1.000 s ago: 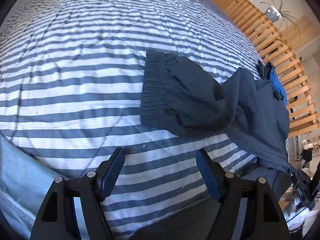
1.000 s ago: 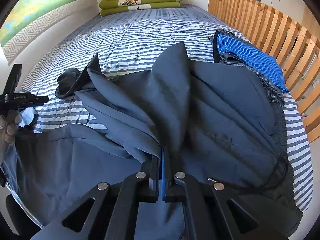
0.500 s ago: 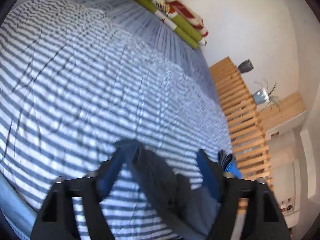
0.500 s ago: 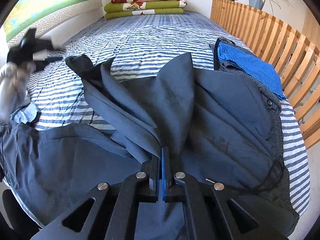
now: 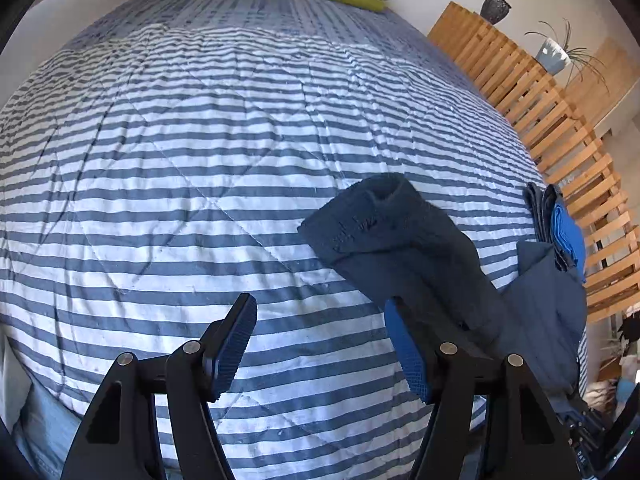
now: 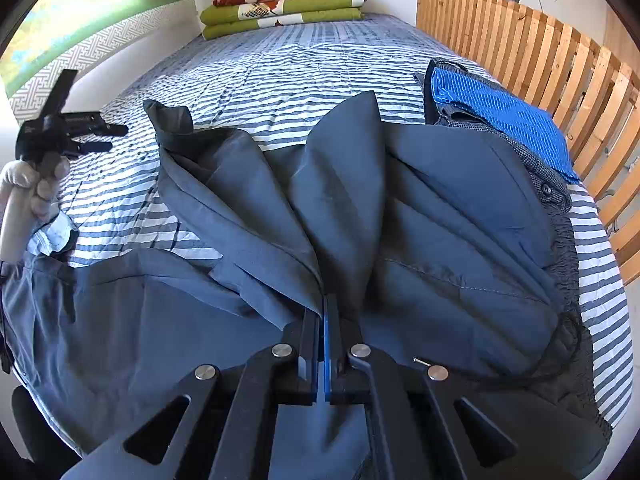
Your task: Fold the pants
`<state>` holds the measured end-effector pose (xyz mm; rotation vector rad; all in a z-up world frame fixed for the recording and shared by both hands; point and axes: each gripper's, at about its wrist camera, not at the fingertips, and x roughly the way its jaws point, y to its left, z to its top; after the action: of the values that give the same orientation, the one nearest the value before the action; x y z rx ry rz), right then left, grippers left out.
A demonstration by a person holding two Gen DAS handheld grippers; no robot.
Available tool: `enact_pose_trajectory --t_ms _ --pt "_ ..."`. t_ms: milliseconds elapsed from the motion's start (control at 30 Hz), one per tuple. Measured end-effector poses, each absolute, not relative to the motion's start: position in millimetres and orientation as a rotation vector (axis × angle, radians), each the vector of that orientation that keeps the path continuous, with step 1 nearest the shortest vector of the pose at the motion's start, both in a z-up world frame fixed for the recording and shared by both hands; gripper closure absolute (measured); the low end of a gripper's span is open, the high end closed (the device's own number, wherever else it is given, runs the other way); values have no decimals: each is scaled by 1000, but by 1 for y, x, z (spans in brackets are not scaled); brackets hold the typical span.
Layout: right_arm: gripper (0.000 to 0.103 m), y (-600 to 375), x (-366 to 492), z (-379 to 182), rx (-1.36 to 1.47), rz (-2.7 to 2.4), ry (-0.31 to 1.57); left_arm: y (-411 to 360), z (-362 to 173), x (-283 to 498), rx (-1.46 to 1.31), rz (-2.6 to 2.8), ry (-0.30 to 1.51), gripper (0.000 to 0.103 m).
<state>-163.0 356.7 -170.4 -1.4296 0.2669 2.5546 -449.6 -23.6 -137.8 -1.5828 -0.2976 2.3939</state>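
The right tool (image 6: 325,312) is clamped tight on a bunched fold of the dark navy pants (image 6: 360,208), and the fabric fans out from its pads in long creases, kind of like a bat wing. The left tool (image 5: 320,344) has its jaws apart and closing, nothing between them but striped bedspread; the pants' cuff (image 5: 372,216) lies just ahead and to the right of it, running past the outside of the right-hand finger (image 5: 408,356). In the right wrist view a gloved hand (image 6: 28,188) holds that left tool up off the bed at the far left. The pants sprawl across the near end of the bed (image 5: 180,160), which has a quilted blue and white striped cover, a bit wrinkled. Right beside the pants sits a folded pile with a bright blue ribbed cloth (image 6: 500,116) on top, hard against the wooden slatted rail (image 6: 540,52). Green and red folded blankets (image 6: 280,4) are stacked at the far end.
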Motion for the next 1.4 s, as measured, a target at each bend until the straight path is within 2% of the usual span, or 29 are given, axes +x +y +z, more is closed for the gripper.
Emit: enact_pose_trajectory --t_ms 100,200,300,367,433,633,767,900,1000,1100,1200,1233,1267,1300,1333,1400 --pt "102 357 -163 -170 -1428 2556 276 -10 -151 -469 -1615 2391 -325 33" --pt "102 356 -163 -172 -1432 2555 272 -5 -172 -492 -1682 2382 -437 33" --pt "102 355 -163 -174 -1445 2552 265 -1 -183 -504 -1657 2438 -502 37" --pt "102 354 -164 -175 -1447 2546 251 4 -188 -510 -1685 2424 -488 96" --pt "102 352 -167 -176 -1450 2541 243 1 -185 -508 -1670 2442 -525 99" --pt "102 329 -184 -167 -1426 2589 226 -55 -113 -476 -1487 2637 -434 100" --pt "102 285 -215 -159 -1413 2691 187 -156 -45 -440 -1380 2834 -419 100" --pt "102 217 -256 -155 -1403 2838 127 -261 -9 -395 -1352 3011 -483 100" --pt "102 161 -286 -165 -1439 2899 72 -332 -6 -354 -1379 3102 -558 100" --pt "98 112 -311 -189 -1606 2940 3 -382 -32 -324 -1542 3134 -588 99" --pt "94 97 -318 -206 -1753 2895 -12 -412 -65 -309 -1719 2955 -763 90" --pt "92 101 -313 -203 -1757 2900 26 -414 -69 -305 -1716 2947 -763 84" --pt "86 108 -306 -198 -1758 2919 88 -414 -69 -301 -1700 2962 -735 79" --pt "77 118 -297 -192 -1754 2934 148 -411 -69 -298 -1689 2979 -714 78" --pt "74 127 -288 -185 -1737 2949 198 -408 -67 -296 -1669 2988 -715 78" --pt "71 154 -261 -166 -1660 2978 290 -400 -60 -293 -1607 2981 -729 77"
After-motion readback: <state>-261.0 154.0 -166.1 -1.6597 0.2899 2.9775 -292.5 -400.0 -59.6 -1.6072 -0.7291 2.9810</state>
